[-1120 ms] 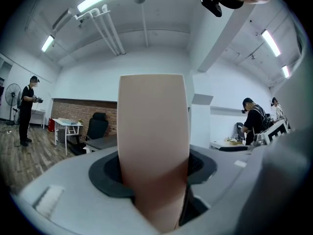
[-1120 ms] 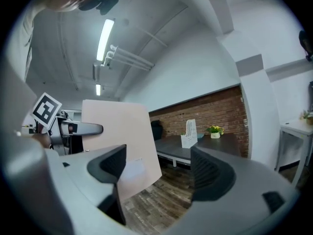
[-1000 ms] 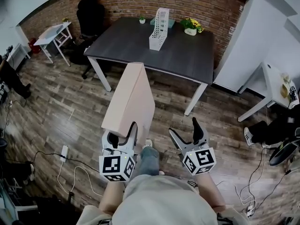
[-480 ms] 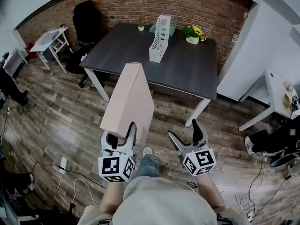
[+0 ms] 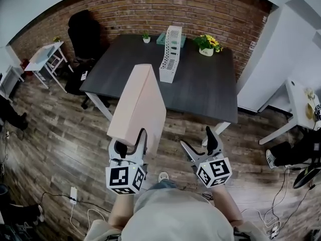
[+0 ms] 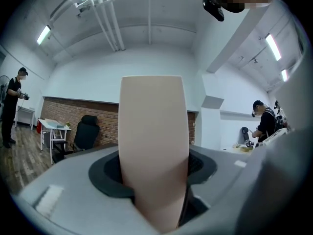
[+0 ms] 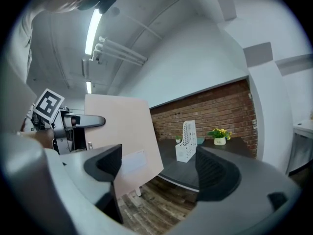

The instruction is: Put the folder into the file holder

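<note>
My left gripper [image 5: 129, 143] is shut on the near end of a pale pink folder [image 5: 138, 107], which rises forward toward the table. In the left gripper view the folder [image 6: 154, 146] fills the gap between both jaws. The white perforated file holder [image 5: 170, 47] stands upright near the middle back of the dark table [image 5: 200, 89]; in the right gripper view the file holder [image 7: 188, 141] shows ahead, and the folder [image 7: 126, 141] at the left. My right gripper [image 5: 202, 144] hangs open and empty to the right of the folder, short of the table's near edge.
A yellow flower pot [image 5: 206, 43], a small green plant [image 5: 146, 36] and a teal box stand at the table's back by the brick wall. A black office chair [image 5: 84, 31] and a small white table [image 5: 44, 56] are at the left. Cables lie on the wooden floor.
The table and file holder have come nearer and lower in the head view as I step forward. The folder stays held in the left gripper; the right jaws have widened slightly.
</note>
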